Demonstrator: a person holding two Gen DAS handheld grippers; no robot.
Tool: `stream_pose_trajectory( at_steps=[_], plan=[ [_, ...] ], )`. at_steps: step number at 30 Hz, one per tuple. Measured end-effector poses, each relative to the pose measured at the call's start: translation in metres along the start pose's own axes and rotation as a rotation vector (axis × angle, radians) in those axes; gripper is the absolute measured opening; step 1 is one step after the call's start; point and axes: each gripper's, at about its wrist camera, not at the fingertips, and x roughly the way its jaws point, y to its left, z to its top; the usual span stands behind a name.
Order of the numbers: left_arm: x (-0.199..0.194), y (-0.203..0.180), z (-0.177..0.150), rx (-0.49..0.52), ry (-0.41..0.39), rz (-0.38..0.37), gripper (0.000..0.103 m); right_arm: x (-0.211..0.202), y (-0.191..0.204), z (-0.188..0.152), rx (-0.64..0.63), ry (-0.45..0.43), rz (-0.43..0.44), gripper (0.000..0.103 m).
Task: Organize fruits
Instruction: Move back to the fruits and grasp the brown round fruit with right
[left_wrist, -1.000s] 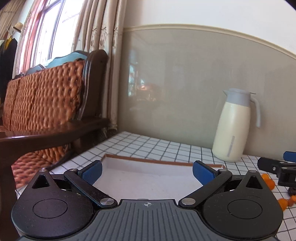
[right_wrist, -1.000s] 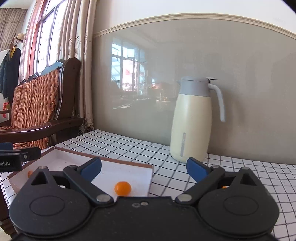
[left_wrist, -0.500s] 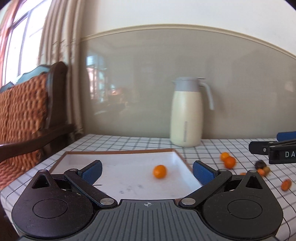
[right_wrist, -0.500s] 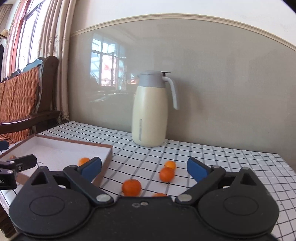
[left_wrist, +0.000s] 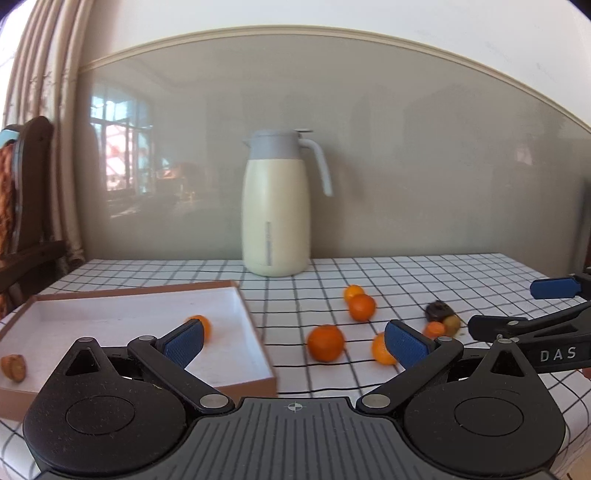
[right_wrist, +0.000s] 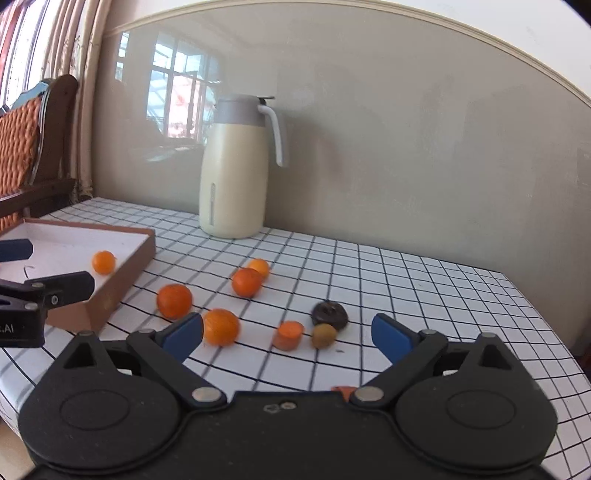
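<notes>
A shallow brown box with a white inside (left_wrist: 129, 314) (right_wrist: 122, 254) sits at the table's left. It holds a small orange (left_wrist: 205, 325) (right_wrist: 103, 262) and a brownish fruit piece (left_wrist: 14, 367). Several oranges lie loose on the checked cloth, such as one (left_wrist: 325, 342) (right_wrist: 174, 301) near the box. A dark fruit (right_wrist: 329, 314), a green-brown one (right_wrist: 324, 335) and an orange slice (right_wrist: 289, 334) lie to their right. My left gripper (left_wrist: 295, 341) is open and empty beside the box. My right gripper (right_wrist: 288, 334) is open and empty just before the small fruits.
A cream jug with a grey lid (left_wrist: 275, 206) (right_wrist: 236, 170) stands at the back by the wall. A wooden chair (right_wrist: 33, 147) is past the left table edge. The table's right edge (right_wrist: 535, 310) lies close to the right.
Both grippers have swung right, away from the chair and box toward the loose fruit. The box has slid left in both views, and the oranges and small fruits have come into view.
</notes>
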Motion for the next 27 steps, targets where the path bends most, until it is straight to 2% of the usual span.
stream_pose_trajectory(
  at_steps=[8,16,20,24,26,27],
  plan=[
    [0.021,-0.035,-0.007,0.037,0.044,-0.049,0.103,0.009,-0.03,-0.025,0.025,0.073,-0.023,0.087],
    [0.045,-0.066,-0.013,0.087,0.091,-0.076,0.103,0.022,-0.047,-0.04,0.045,0.119,-0.022,0.077],
    [0.056,-0.077,-0.014,0.096,0.112,-0.088,0.102,0.03,-0.05,-0.04,0.068,0.139,0.0,0.066],
    [0.066,-0.086,-0.016,0.112,0.136,-0.092,0.102,0.038,-0.048,-0.042,0.066,0.168,0.028,0.049],
    [0.07,-0.089,-0.016,0.115,0.149,-0.101,0.091,0.042,-0.047,-0.043,0.06,0.179,0.036,0.041],
    [0.074,-0.09,-0.016,0.117,0.162,-0.104,0.089,0.043,-0.047,-0.043,0.058,0.178,0.039,0.041]
  ],
)
